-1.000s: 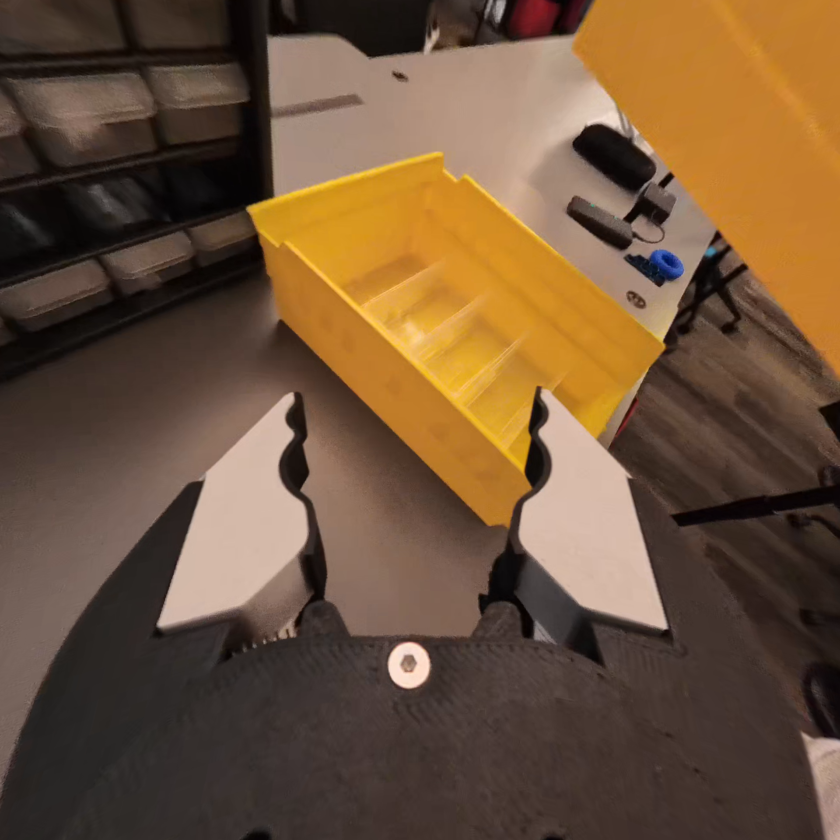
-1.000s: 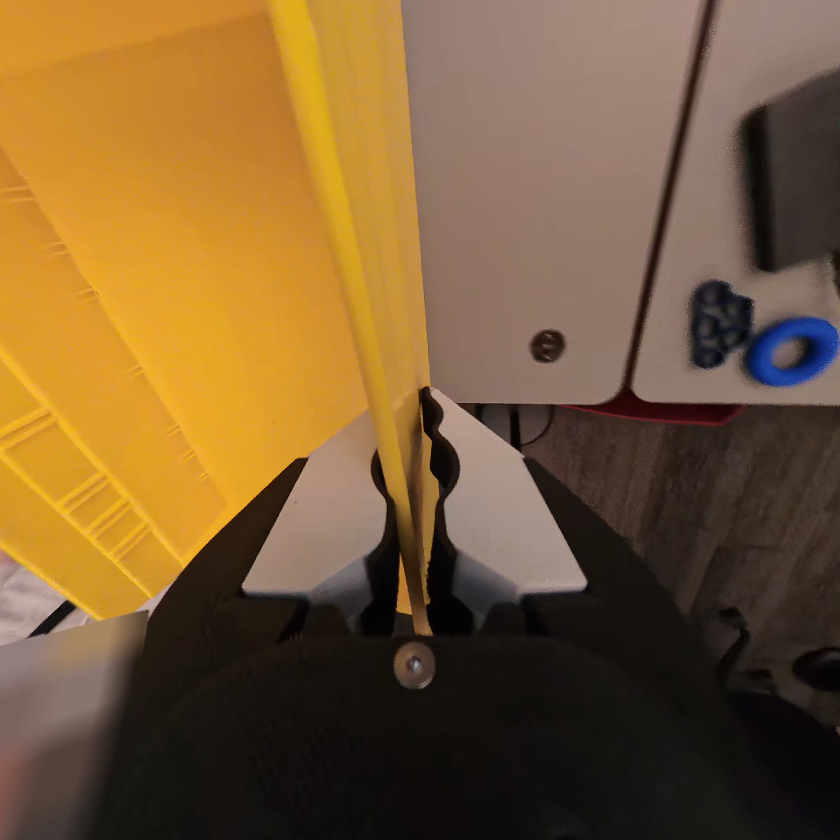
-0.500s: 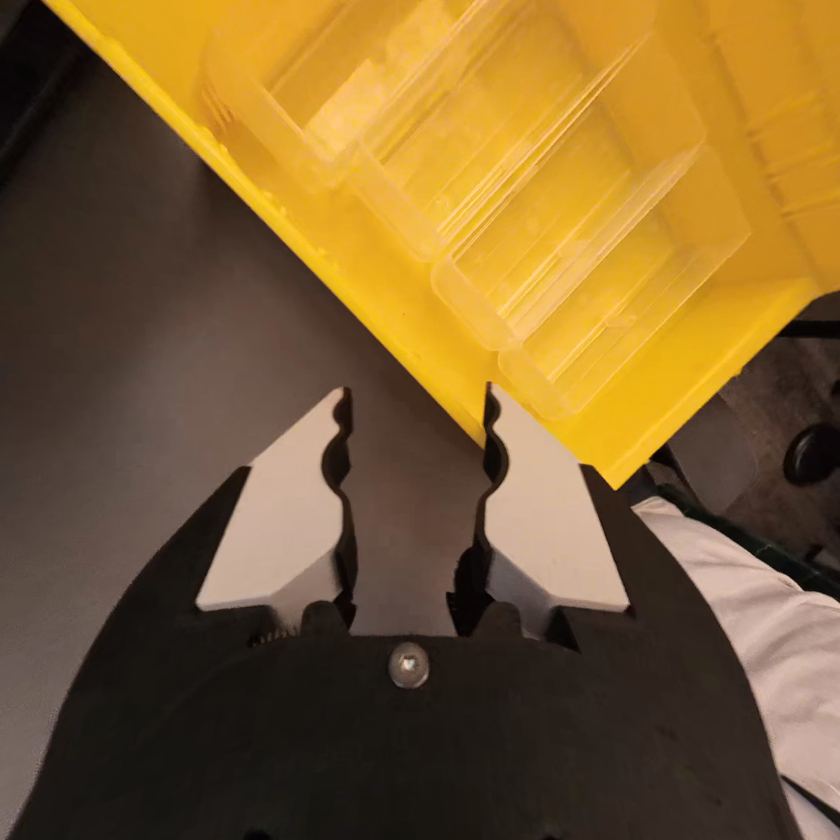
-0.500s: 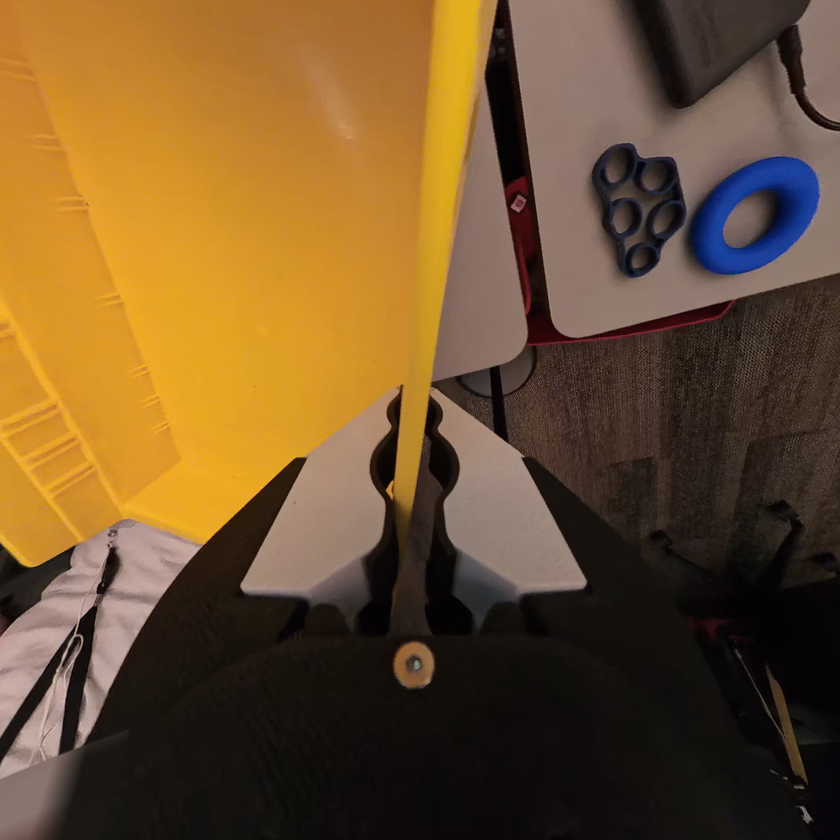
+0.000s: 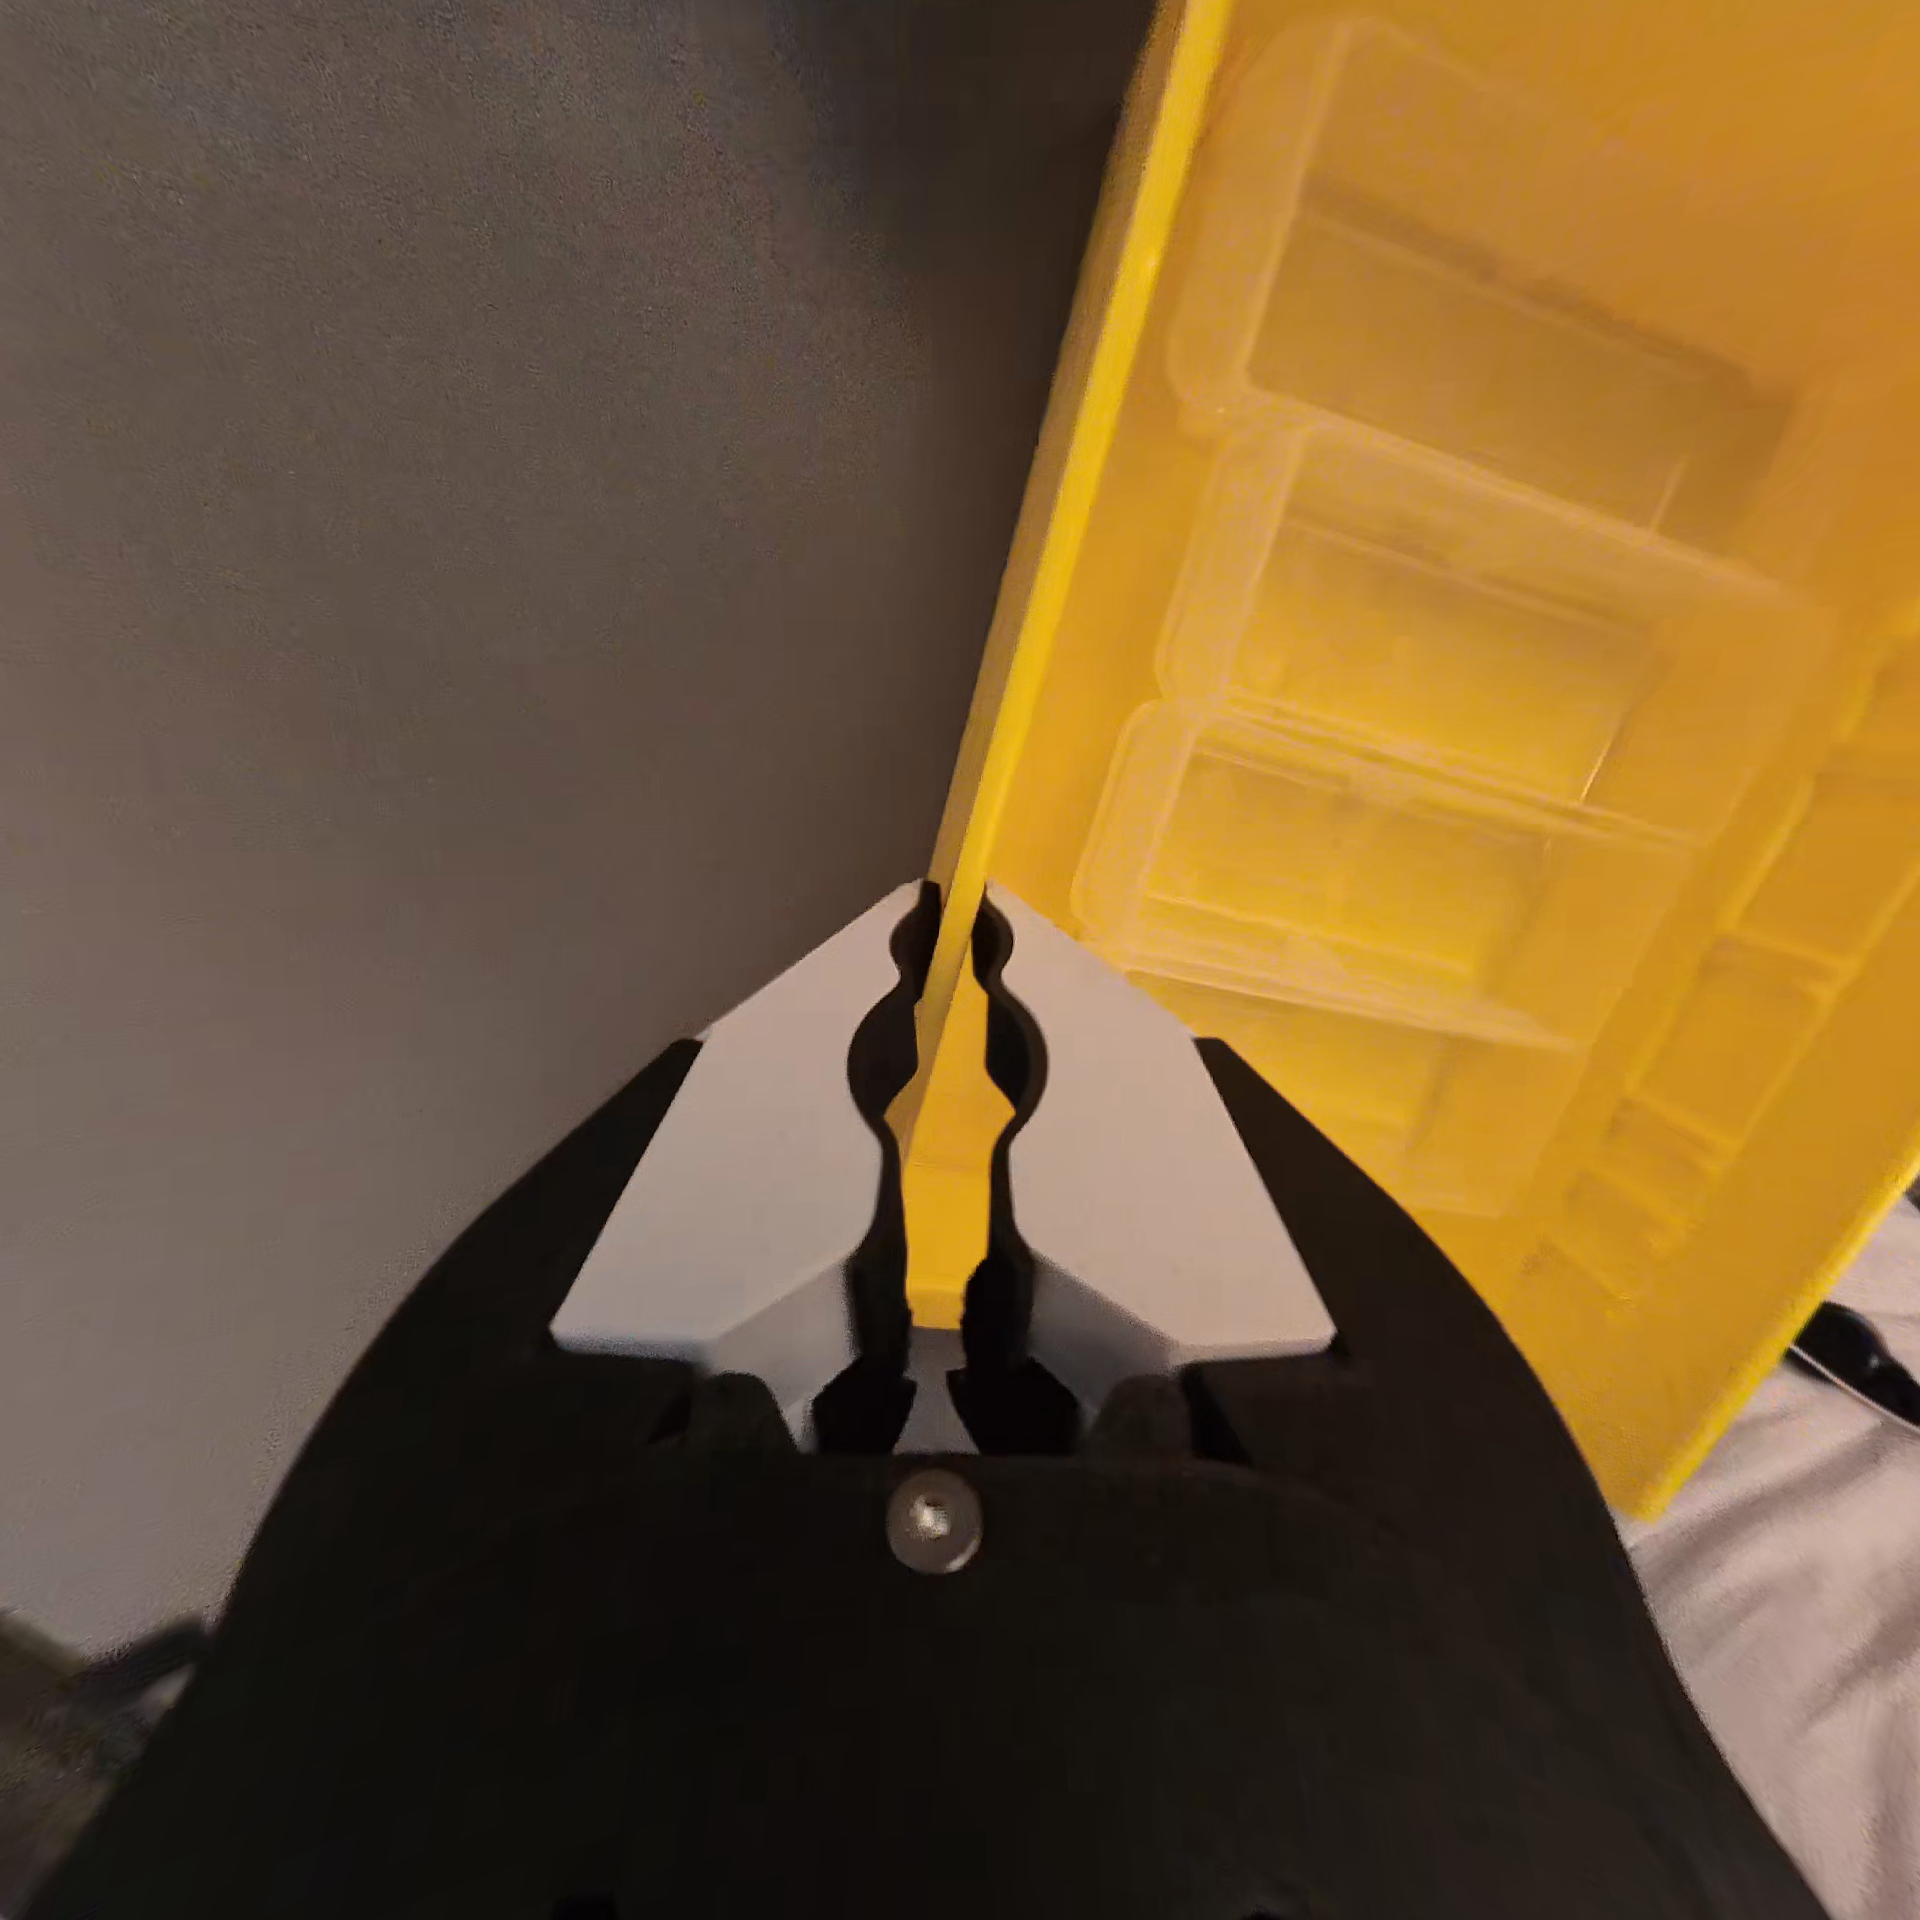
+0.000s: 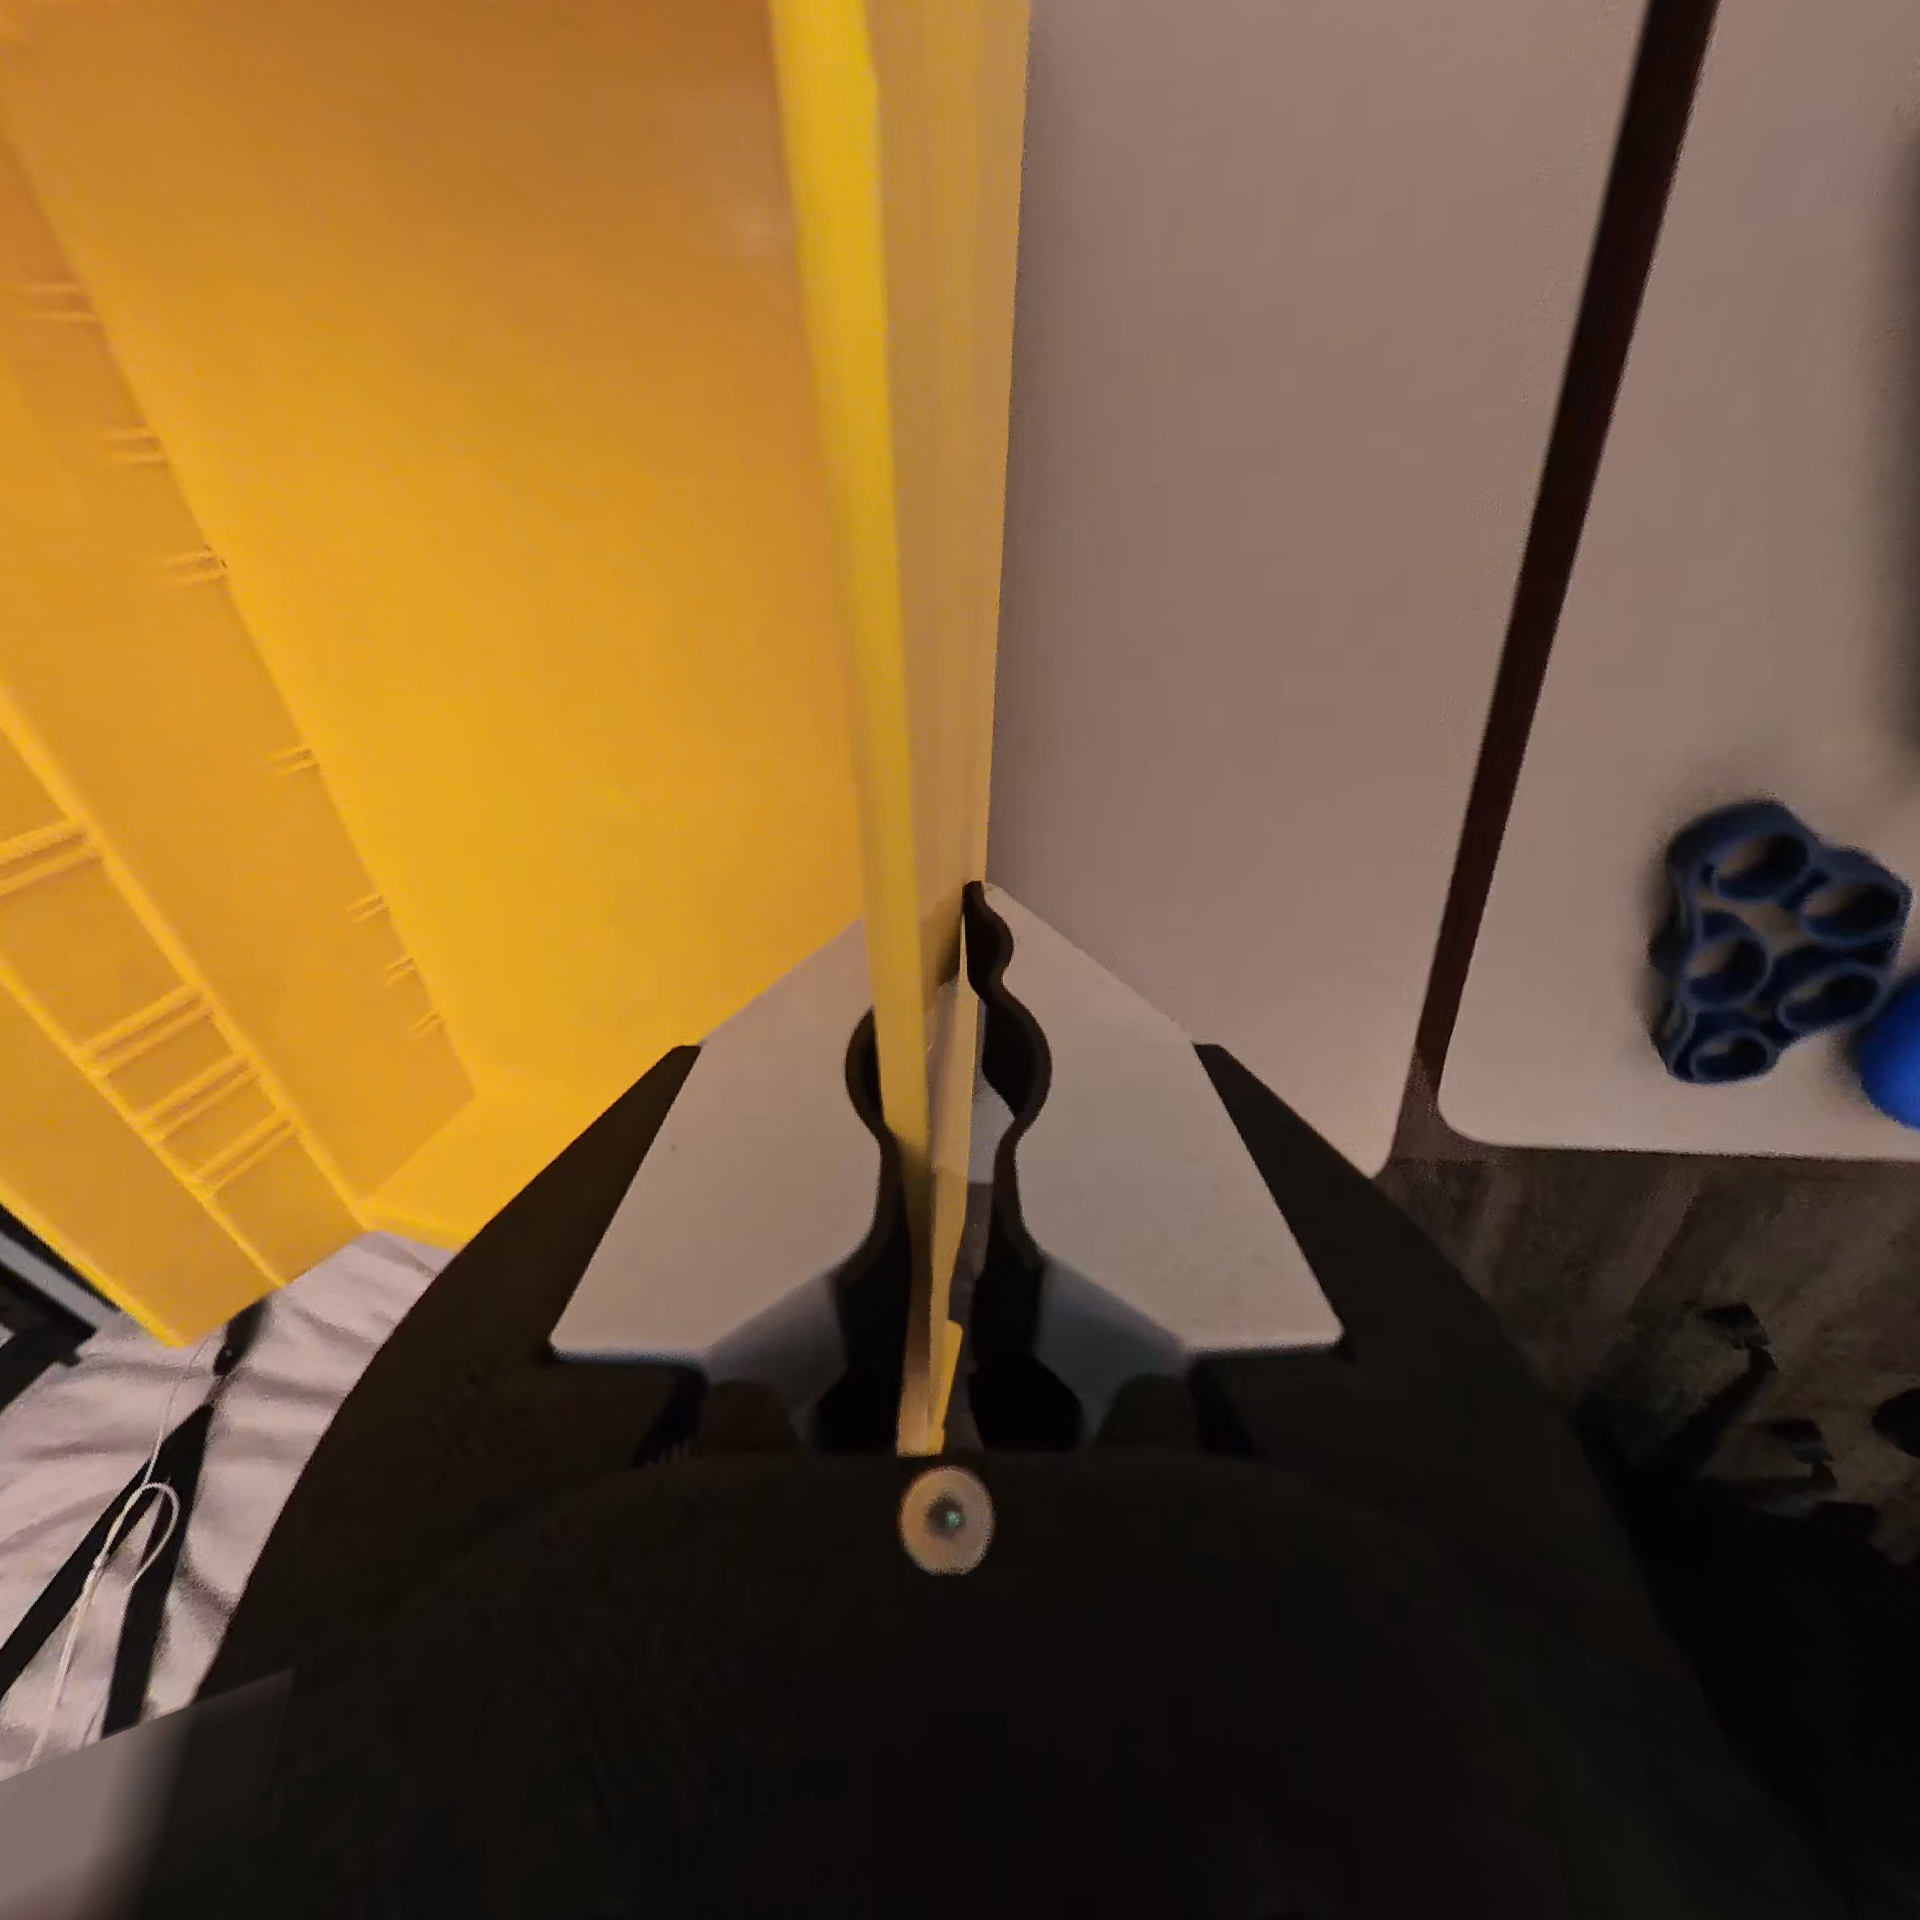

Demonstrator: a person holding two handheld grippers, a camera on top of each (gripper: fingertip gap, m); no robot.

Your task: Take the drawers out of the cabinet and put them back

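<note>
My left gripper [image 5: 951,904] is shut on the thin side wall of a yellow bin [image 5: 1049,520]. Several clear plastic drawers [image 5: 1455,644] lie side by side inside that bin. The bin sits over a dark grey tabletop [image 5: 468,623]. My right gripper [image 6: 951,904] is shut on the edge wall of a second yellow bin [image 6: 468,520], which fills the left of the right wrist view; no drawers show in it. The cabinet is out of view.
A white table [image 6: 1247,468] lies under the right gripper, with a gap to a second white top. On that top are a dark blue ringed hand exerciser [image 6: 1777,945] and a blue ring [image 6: 1896,1070]. A person's white clothing [image 5: 1818,1558] is near the bins. About 70 centimetres separates my left fingertips from my right.
My left gripper was open beside the bin with the drawers; it has moved onto the bin's side wall and shut on it. My right gripper stays shut on its bin and has shifted over the white table.
</note>
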